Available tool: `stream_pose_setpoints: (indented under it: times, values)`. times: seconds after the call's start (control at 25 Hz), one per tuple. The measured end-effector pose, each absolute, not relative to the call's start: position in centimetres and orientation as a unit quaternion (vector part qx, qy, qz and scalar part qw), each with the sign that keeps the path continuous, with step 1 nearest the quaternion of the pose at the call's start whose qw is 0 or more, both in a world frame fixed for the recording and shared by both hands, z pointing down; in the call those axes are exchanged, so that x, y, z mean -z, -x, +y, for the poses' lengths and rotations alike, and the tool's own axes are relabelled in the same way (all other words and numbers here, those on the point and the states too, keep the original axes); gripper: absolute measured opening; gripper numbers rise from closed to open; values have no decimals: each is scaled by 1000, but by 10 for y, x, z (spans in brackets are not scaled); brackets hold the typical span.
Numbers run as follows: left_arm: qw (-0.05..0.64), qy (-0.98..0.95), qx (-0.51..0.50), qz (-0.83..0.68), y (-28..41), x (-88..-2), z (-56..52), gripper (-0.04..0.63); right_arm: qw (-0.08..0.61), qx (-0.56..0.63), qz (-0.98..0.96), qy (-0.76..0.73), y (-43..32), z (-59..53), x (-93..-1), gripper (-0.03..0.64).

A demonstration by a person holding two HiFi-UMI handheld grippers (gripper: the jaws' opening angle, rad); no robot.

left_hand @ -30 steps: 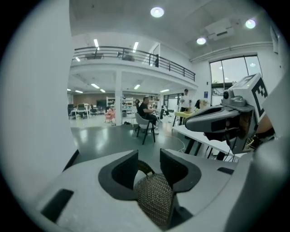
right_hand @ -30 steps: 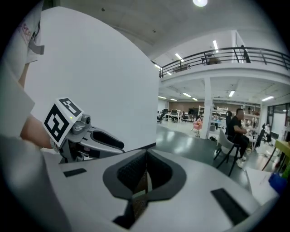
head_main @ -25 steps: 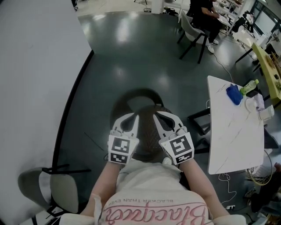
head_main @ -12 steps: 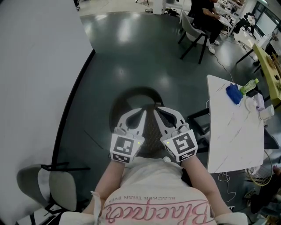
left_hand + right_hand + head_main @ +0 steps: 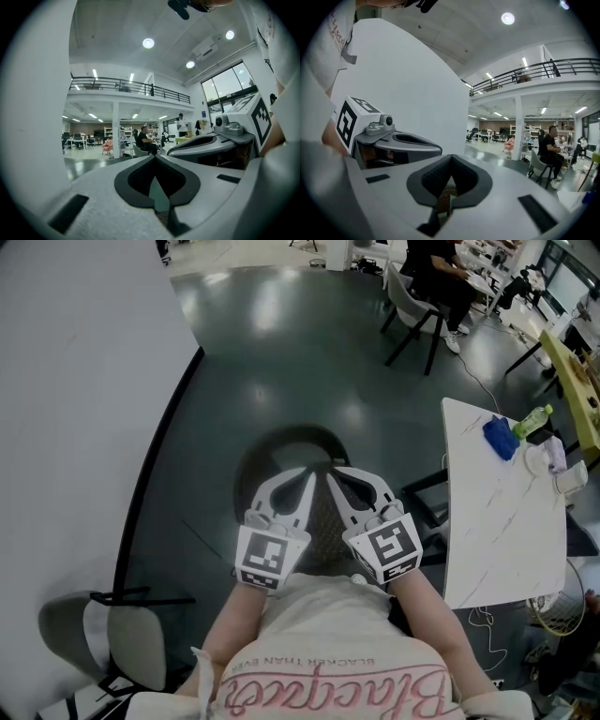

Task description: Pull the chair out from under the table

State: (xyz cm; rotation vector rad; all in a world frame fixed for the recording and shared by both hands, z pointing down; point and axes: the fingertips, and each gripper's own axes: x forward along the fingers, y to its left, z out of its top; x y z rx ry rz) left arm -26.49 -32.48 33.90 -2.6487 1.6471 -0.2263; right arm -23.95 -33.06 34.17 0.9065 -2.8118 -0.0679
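Observation:
A dark chair (image 5: 319, 519) with a woven seat and a curved backrest (image 5: 281, 439) stands on the grey floor right in front of me, clear of the white table (image 5: 497, 531) on the right. Both grippers hang side by side over the seat, pointing towards the backrest. The left gripper (image 5: 307, 474) (image 5: 154, 157) is shut with nothing in it. Close on its right, the right gripper (image 5: 333, 474) (image 5: 451, 157) is shut too, and only a bit of brown seat shows through the slit behind its tips. Neither touches the chair.
A blue object (image 5: 499, 439), a green bottle (image 5: 532, 421) and white items lie on the table's far end. A white wall (image 5: 75, 381) runs along the left. A grey chair (image 5: 127, 643) stands at lower left. A person sits on a chair (image 5: 412, 306) far back.
Both grippers have lifted a little and shifted slightly right over the seat, and their tips now lie closer together. The chair has not moved.

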Motion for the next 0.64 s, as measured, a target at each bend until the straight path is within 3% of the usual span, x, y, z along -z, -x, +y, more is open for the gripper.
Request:
stream_pose_setpoints:
  times: [0.64]
  values:
    - [-4, 846, 76, 528, 263, -341, -328, 5, 85, 19, -951, -296, 238, -330, -339, 3]
